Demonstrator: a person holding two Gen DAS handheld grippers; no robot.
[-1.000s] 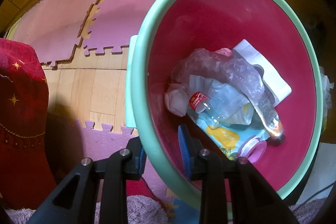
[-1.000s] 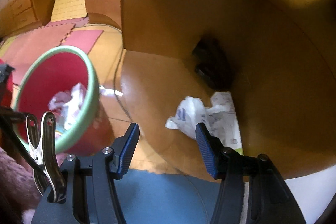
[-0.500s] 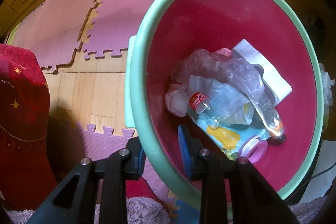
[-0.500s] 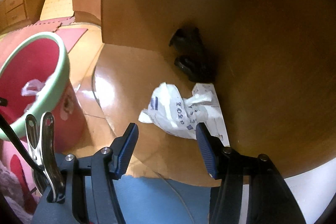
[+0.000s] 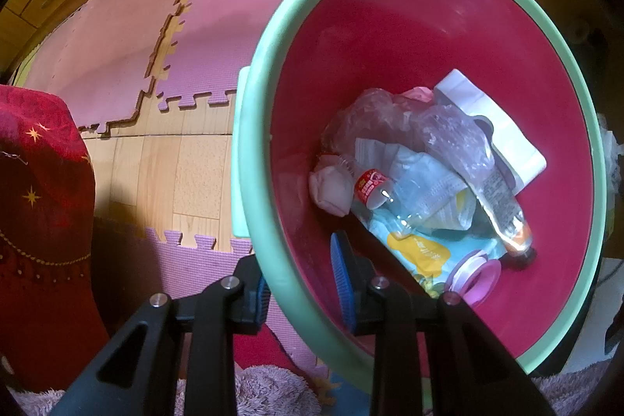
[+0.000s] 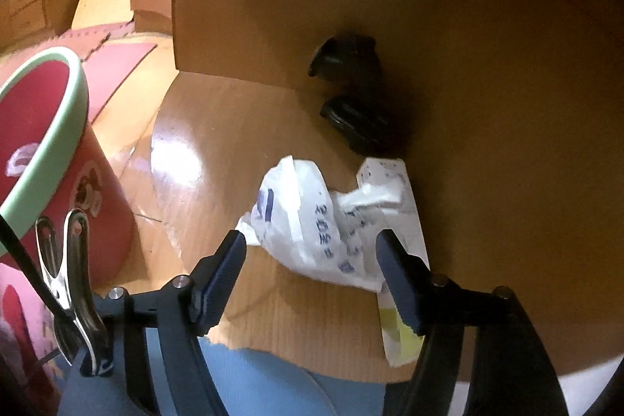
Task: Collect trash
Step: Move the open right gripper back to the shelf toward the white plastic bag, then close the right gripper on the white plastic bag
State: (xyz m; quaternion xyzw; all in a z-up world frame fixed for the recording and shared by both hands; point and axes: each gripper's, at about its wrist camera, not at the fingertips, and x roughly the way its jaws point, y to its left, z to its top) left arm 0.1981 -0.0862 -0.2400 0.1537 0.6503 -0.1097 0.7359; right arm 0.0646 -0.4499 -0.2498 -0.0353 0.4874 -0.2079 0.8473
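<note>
We find the right gripper [image 6: 312,256] has come down and forward onto the crumpled white plastic bag [image 6: 312,221], which a second ago lay well ahead of it and now sits between its blue pads [image 6: 226,260]; the jaws are opening, markedly wider than a moment before, and neither pad appears to press on the bag yet. The bag lies on the wooden floor [image 6: 218,127] at the foot of a wooden panel [image 6: 429,6], over a flat printed paper strip [image 6: 405,197], just beside a dark object [image 6: 355,104] that we cannot identify. The left gripper [image 5: 300,279] has not shifted: its jaws stand narrow, clamped on the green rim of the red bin [image 5: 253,143], holding it tilted and open, with a plastic bottle [image 5: 394,197], wrappers and a white carton [image 5: 491,119] already inside. We judge the widening to be preparation for a grasp, so the step in hand is the pick-up of the bag; the paper strip beneath may come along or be left behind for a further pass
</note>
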